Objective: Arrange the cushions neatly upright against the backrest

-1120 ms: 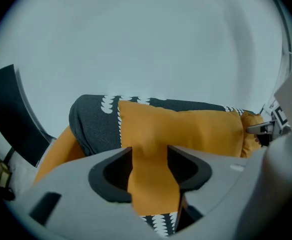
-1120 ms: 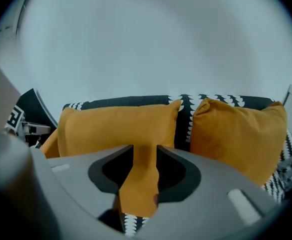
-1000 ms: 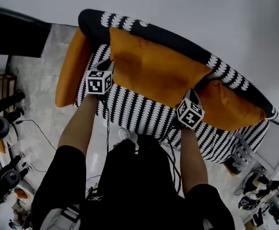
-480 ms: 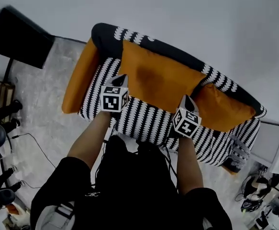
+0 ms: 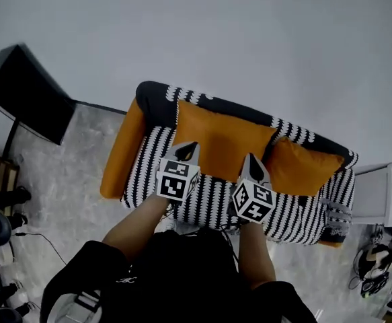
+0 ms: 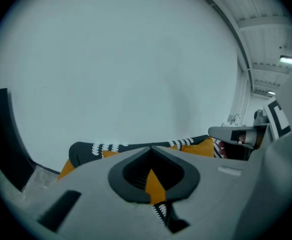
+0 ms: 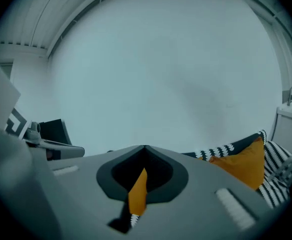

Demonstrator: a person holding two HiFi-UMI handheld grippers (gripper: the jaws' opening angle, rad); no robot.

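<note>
Head view | two cushions against backrest | fingers closed, empty, apart

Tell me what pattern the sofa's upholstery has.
The sofa is black with rows of small white marks, like wavy stripes. The head view shows it best.

The person wears a black short-sleeved top with a small pale logo. The left gripper and right gripper are grey, each bearing a white cube with black square markers.

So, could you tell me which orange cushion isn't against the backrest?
The long cushion along the sofa's left arm; the large cushion and small cushion lean on the backrest.
</note>
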